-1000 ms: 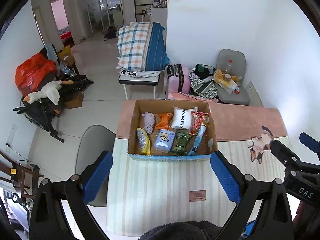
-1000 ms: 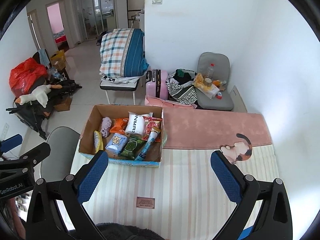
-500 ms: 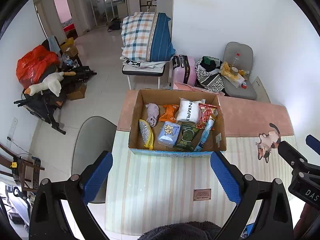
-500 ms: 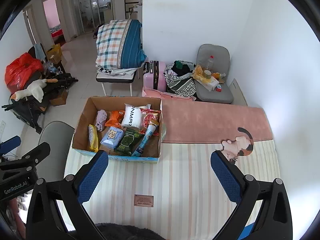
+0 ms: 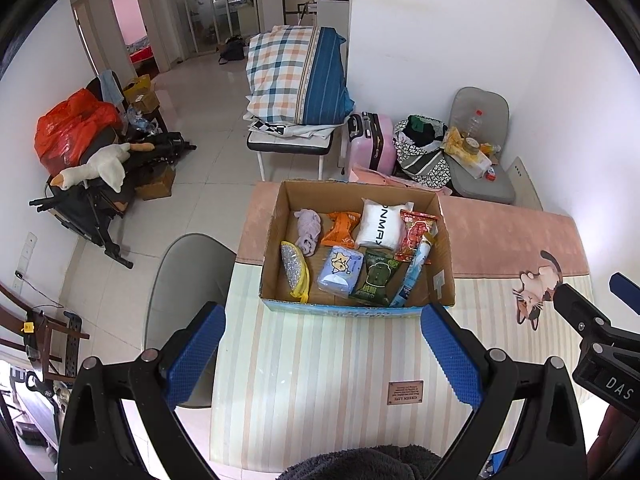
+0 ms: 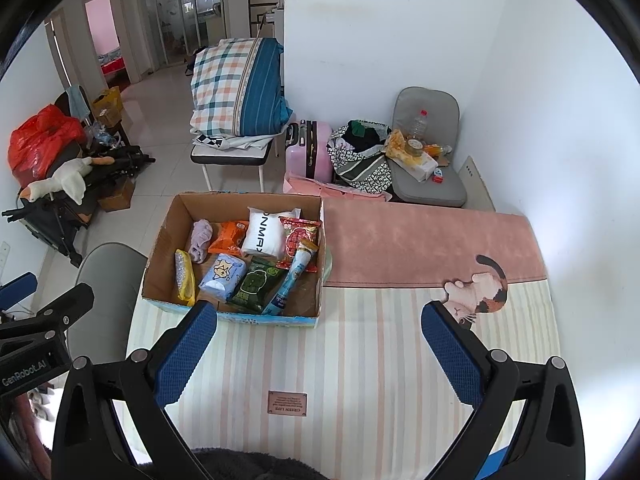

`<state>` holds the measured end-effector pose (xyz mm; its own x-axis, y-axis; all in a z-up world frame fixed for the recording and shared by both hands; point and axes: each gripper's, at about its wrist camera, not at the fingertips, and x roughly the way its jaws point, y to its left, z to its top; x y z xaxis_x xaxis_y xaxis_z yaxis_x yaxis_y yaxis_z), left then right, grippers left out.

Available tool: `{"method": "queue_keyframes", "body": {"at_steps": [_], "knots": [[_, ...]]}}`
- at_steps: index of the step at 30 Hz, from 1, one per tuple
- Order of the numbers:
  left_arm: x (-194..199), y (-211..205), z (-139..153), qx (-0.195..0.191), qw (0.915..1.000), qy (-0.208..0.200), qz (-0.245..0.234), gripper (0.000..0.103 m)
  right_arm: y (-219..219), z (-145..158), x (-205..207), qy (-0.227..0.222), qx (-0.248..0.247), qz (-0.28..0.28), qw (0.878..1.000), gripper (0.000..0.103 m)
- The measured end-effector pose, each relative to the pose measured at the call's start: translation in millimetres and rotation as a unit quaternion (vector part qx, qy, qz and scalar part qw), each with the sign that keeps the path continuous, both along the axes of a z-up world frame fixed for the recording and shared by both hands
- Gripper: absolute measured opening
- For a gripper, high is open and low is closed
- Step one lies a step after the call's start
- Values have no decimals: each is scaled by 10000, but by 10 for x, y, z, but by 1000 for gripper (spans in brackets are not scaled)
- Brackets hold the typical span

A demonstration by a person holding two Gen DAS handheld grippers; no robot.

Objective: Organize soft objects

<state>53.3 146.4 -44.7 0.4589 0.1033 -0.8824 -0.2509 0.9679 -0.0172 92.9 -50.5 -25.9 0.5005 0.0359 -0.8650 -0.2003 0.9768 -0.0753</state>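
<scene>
- Left wrist view: left gripper [image 5: 322, 354] held above the near part of the table [image 5: 340, 380], fingers spread wide, nothing between the blue pads [image 5: 195, 354].
- Right wrist view: right gripper [image 6: 320, 354] also above the near table, fingers wide apart and empty; blue pads [image 6: 450, 354] clear of the surface.
- Cardboard box [image 5: 442, 272] sits open on the table, left of centre, straddling the seam between the striped cloth [image 5: 320, 376] and the pink cloth [image 5: 508, 232] on the far side.
- Soft items all inside the box: lilac cloth [image 5: 307, 231] far left, orange packet [image 5: 340, 229] beside it, white pillow pack [image 5: 382, 226] far middle, red snack bag [image 5: 414, 234] far right.
- Near row in the box: yellow-edged sponge [image 5: 295, 274] at left, blue tissue pack [image 5: 340, 270], green packet [image 5: 374, 282], blue tube [image 5: 414, 276] leaning at right, overlapping the red snack bag.
- Cat print [image 5: 534, 292] on the cloth right of the box; small brown label [image 5: 405, 392] near the front edge.
- Left gripper's body also shows at the left edge of the right wrist view [image 6: 44, 336].
- Grey chair [image 5: 188, 280] tucked at the table's left side.
- Far background: plaid bedding [image 5: 294, 76] on a bench, pink suitcase [image 5: 370, 142], plush goose [image 5: 96, 168] far left.
</scene>
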Motion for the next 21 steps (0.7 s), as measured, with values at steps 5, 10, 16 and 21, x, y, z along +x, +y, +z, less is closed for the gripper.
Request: {"method": "queue_keyframes", "body": {"at_steps": [5, 10, 16, 21], "knots": [[9, -22, 0, -4, 10000, 6, -11, 100, 7, -16, 12, -20, -28, 6, 10000, 103], [8, -37, 5, 1, 10000, -7, -25, 100, 1, -29, 8, -26, -36, -4, 10000, 103], [11, -56, 15, 4, 10000, 9, -50, 100, -4, -39, 18, -5, -26, -13, 10000, 103], [13, -63, 18, -18, 10000, 11, -72, 100, -2, -27, 18, -13, -36, -21, 10000, 103]]}}
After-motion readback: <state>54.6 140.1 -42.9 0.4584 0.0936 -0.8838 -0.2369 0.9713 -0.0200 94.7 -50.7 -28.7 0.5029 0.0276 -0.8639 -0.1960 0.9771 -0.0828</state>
